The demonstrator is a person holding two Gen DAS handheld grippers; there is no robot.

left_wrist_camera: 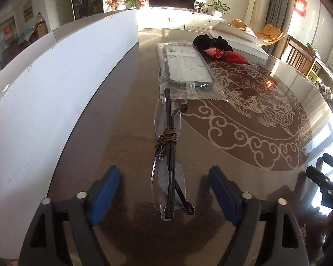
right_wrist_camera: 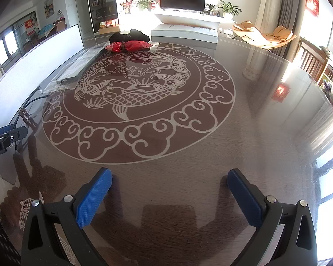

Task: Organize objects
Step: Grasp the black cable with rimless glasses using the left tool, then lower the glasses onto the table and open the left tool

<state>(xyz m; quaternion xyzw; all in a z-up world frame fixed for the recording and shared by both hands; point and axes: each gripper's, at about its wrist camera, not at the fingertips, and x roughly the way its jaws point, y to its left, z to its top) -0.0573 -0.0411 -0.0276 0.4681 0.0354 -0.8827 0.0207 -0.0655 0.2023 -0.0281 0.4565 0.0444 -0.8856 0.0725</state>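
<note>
Folded rimless glasses with black arms and a brown cord wound round the middle lie on the glass table, pointing away from me. My left gripper is open, its blue pads on either side of the near lens, not touching. Beyond lies a grey glasses case in a clear plastic bag, also in the right wrist view. My right gripper is open and empty over bare table. The glasses show faintly at the left edge.
A red pouch and black cloth lie at the far side, also in the right view. A white board stands along the left. A white box sits at the back. A koi pattern lies under the glass.
</note>
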